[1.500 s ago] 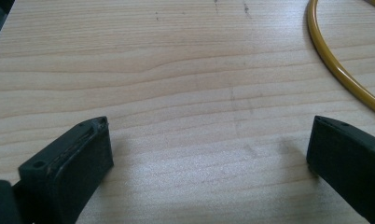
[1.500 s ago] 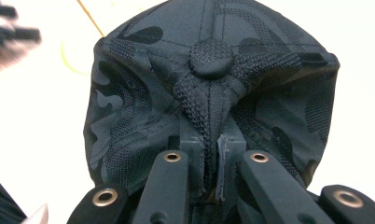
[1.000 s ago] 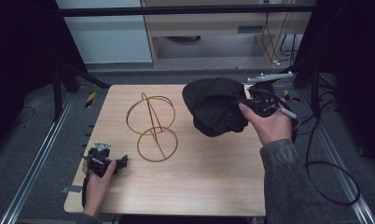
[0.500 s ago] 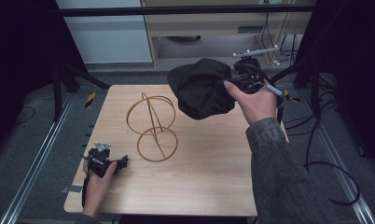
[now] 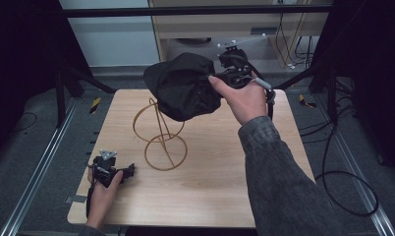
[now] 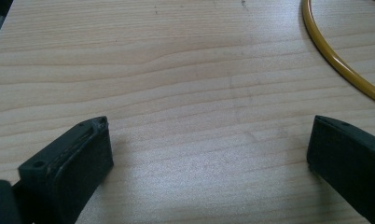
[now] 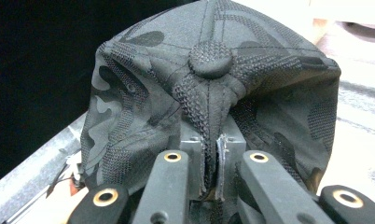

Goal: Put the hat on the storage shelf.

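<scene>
A black camouflage cap (image 5: 183, 86) hangs in the air over the far middle of the table, with my right gripper (image 5: 220, 74) shut on its fabric. In the right gripper view the cap (image 7: 209, 93) shows its top button, and a fold of cloth is pinched between the two jaws of the right gripper (image 7: 210, 161). Just below and left of the cap stands a gold wire stand (image 5: 158, 132) made of two rings. My left gripper (image 5: 129, 169) rests on the near left of the table, open, its jaws wide apart over bare wood in the left gripper view (image 6: 209, 144).
The wooden table (image 5: 210, 187) has free surface in front of and to the right of the stand. A ring of the stand (image 6: 337, 58) curves past the upper right of the left gripper view. Metal rails and cables lie on the floor beside the table.
My right gripper has lifted the cap off the far right of the table and carried it leftward and up, over the wire stand. The left gripper has stayed put.
</scene>
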A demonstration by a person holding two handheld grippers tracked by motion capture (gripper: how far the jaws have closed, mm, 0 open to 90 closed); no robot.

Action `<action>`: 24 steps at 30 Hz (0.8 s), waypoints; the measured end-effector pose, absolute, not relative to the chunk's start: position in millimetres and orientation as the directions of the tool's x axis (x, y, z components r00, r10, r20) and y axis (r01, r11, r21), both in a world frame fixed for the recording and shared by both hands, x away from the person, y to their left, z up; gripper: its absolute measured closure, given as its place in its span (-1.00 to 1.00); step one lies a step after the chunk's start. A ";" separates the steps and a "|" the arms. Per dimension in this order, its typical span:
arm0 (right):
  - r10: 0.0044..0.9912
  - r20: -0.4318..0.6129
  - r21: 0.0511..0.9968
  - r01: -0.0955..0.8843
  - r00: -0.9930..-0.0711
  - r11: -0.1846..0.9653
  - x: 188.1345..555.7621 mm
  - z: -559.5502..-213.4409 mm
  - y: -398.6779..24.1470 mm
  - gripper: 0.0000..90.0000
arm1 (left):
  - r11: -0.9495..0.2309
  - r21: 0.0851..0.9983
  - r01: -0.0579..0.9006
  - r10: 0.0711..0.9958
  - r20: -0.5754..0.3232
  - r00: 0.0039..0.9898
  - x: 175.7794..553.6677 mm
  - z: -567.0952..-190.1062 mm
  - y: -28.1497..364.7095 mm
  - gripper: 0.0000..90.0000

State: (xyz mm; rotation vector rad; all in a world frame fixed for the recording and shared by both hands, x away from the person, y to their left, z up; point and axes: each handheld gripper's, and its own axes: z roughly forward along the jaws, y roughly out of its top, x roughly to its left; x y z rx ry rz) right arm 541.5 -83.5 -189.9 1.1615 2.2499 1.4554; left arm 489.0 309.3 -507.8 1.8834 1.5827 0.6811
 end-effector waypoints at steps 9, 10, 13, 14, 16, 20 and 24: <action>0.685 0.221 0.837 0.495 -0.694 0.232 538.9 -196.1 -59.5 0.88 | -0.123 0.715 0.689 0.987 0.015 0.161 489.1 -508.0 308.9 -1.00; 0.681 0.222 0.838 0.494 -0.697 0.232 539.3 -197.8 -57.3 0.88 | -0.123 0.715 0.689 0.987 0.015 0.161 489.1 -508.0 308.9 -1.00; 0.671 0.227 0.833 0.497 -0.706 0.242 539.1 -202.5 -49.7 0.88 | -0.123 0.715 0.688 0.987 0.015 0.161 489.1 -508.0 308.9 -1.00; 0.665 0.230 0.830 0.500 -0.710 0.247 538.9 -204.6 -47.1 0.88 | -0.123 0.715 0.688 0.987 0.015 0.161 489.1 -508.0 309.0 -1.00; 0.661 0.235 0.825 0.506 -0.713 0.252 539.3 -207.4 -43.8 0.88 | -0.123 0.715 0.688 0.987 0.015 0.161 489.0 -508.0 309.2 -1.00; 0.657 0.240 0.819 0.512 -0.715 0.259 541.1 -212.1 -37.4 0.87 | -0.123 0.715 0.688 0.987 0.015 0.161 488.9 -508.0 309.3 -1.00; 0.652 0.250 0.809 0.524 -0.716 0.265 543.0 -216.5 -31.9 0.87 | -0.124 0.715 0.688 0.987 0.016 0.162 488.8 -507.9 309.5 -1.00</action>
